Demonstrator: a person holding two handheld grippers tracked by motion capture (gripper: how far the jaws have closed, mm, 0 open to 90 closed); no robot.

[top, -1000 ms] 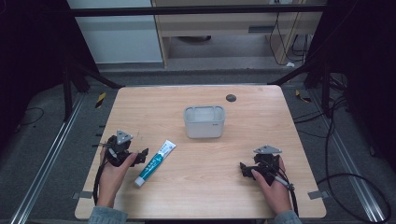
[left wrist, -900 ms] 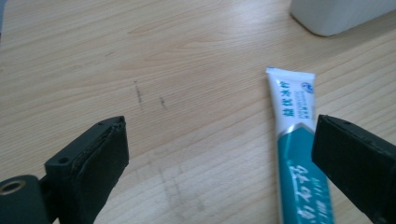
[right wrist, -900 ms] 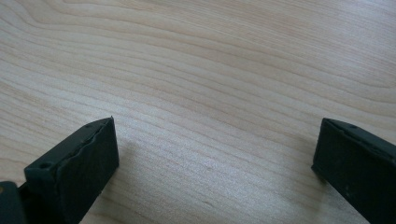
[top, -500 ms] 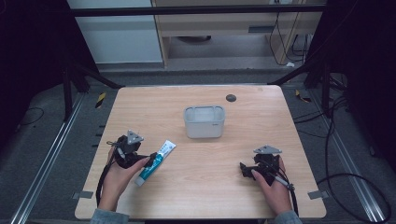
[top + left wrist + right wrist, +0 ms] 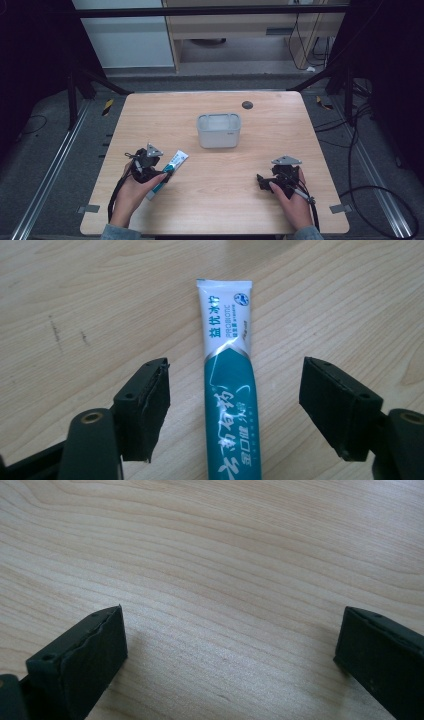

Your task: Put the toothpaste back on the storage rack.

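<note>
Left gripper (image 5: 235,405) astride the toothpaste tube (image 5: 230,390).
Your jaws have just been closing, pads clear of the tube lying between them; your right gripper (image 5: 230,645), well apart, gapes wide over bare table (image 5: 225,555).

Toothpaste tube (image 5: 231,395), lying flat on the wooden table (image 5: 215,200), label side up. White at the crimped flat end, teal over the rest of the body, with white characters printed down its length. Set on a slant on the near left part of the tabletop (image 5: 169,170), white end pointing up toward the far side, teal end toward the near edge. Looks full and smooth, no dents. Sitting between two black jaws in the left gripper view, a clear gap on either side, touching neither.
</note>
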